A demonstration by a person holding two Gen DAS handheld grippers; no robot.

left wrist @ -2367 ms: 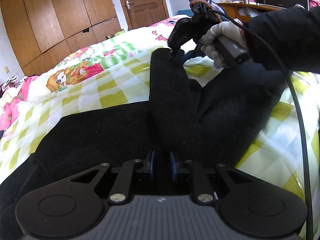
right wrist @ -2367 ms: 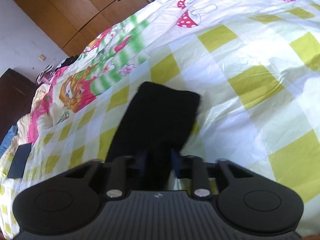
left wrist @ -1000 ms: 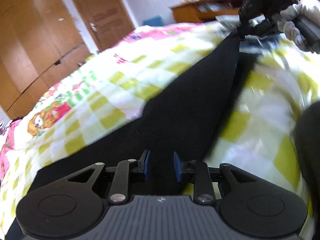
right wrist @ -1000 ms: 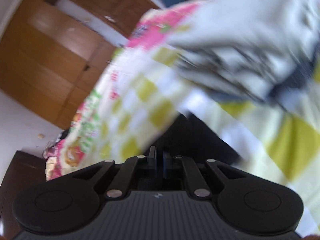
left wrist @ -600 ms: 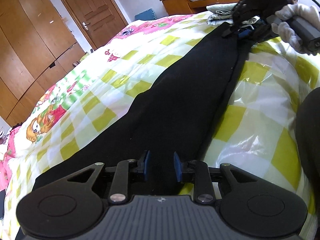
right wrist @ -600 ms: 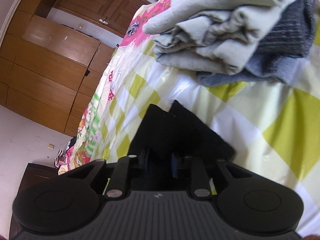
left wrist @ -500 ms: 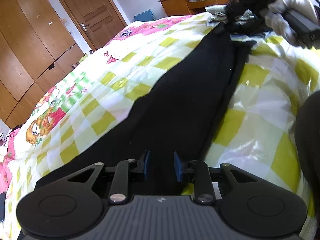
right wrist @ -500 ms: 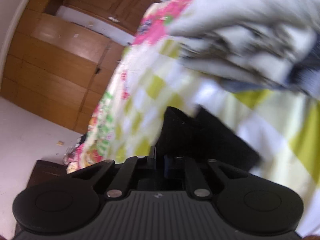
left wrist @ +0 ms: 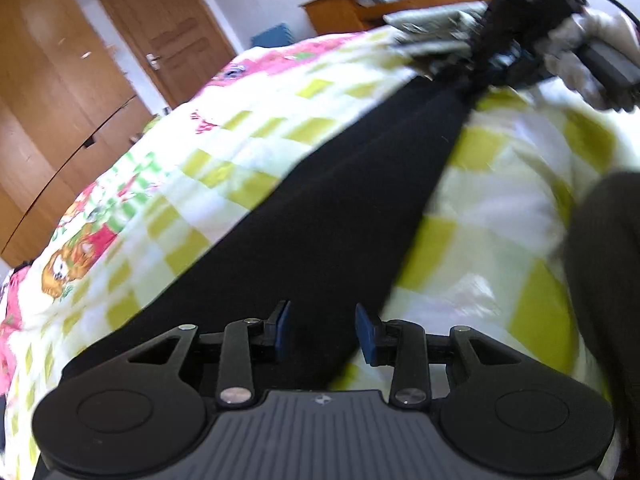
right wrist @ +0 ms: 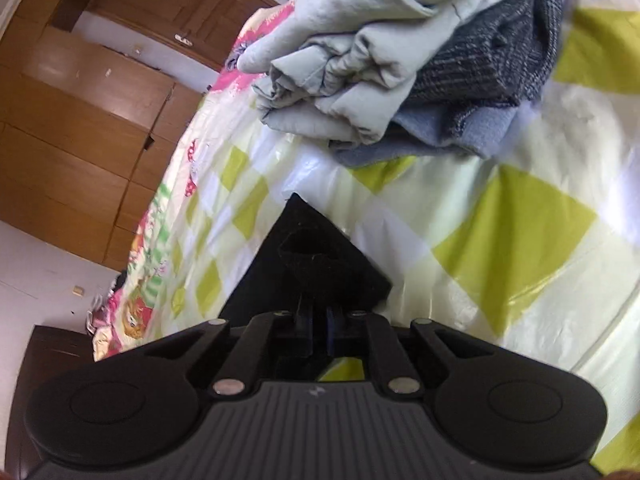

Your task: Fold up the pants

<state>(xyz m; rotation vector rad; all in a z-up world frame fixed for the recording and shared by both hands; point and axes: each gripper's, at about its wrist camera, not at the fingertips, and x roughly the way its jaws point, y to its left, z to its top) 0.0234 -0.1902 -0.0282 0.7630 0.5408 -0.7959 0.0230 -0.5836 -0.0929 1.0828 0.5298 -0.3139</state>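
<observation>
Black pants stretched flat along bed: right hand-held gripper pinches leg cuff for tension; left hand-held gripper jaws just opening, spread over waist fabric, releasing.

Pants: black, plain, of soft matte cloth, laid out long and narrow across a bed cover checked in white and yellow-green. The legs lie one beside the other, drawn out nearly straight and flat with a faint lengthwise crease between them, tapering from a broad near end to a narrow far end. At the far end the cuffs are bunched and raised slightly off the cover, one hem opening gaping as a dark loop.
</observation>
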